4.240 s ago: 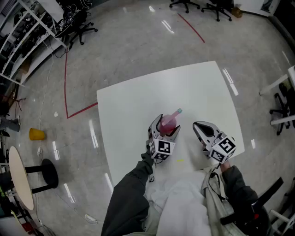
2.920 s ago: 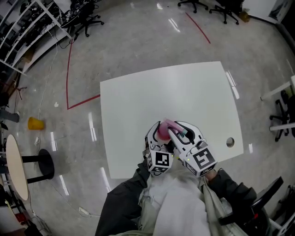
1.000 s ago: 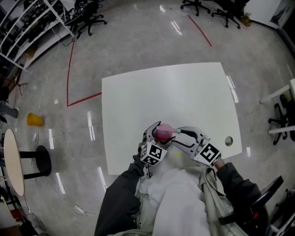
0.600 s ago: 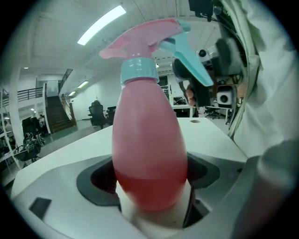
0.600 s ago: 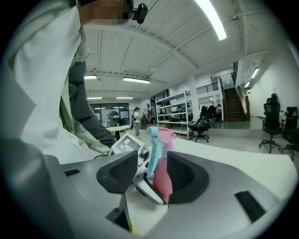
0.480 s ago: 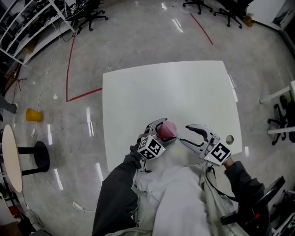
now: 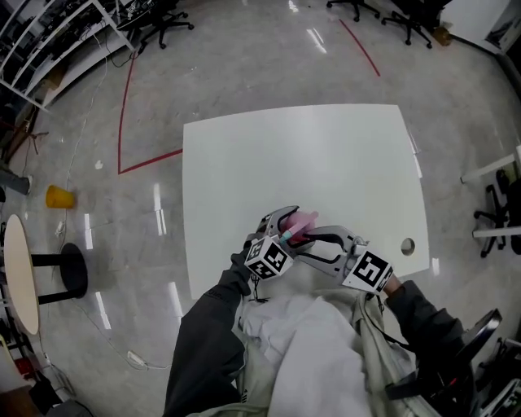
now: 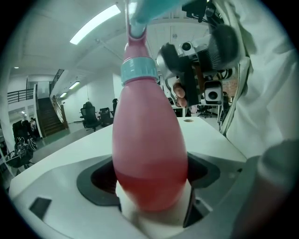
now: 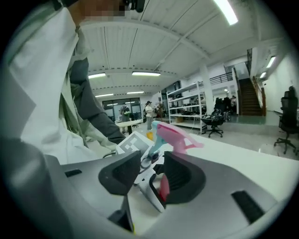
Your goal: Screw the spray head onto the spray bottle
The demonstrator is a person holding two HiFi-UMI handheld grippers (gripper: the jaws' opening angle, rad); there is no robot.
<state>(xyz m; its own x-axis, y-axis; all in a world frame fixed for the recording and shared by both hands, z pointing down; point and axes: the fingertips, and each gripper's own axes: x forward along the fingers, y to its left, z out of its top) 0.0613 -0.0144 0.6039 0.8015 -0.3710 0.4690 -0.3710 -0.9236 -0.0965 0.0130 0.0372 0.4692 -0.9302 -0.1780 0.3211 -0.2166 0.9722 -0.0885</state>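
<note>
Head view: holds the spray bottle [image 7: 303, 221] clamped in the left gripper [image 7: 283, 220] above the desk's [image 7: 309, 155] near edge; brings the right gripper [image 7: 303, 243] in from its right, nearer than half a second earlier.

Left gripper view: points the bottle's long axis away, spray head [image 8: 145, 9] topmost.

Right gripper view: narrows the jaws on nothing yet, spray head just ahead.

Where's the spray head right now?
The spray head sits on top of the pink bottle clamped in the left hand-held gripper, just below centre in the head view, near the table's front edge.
</note>
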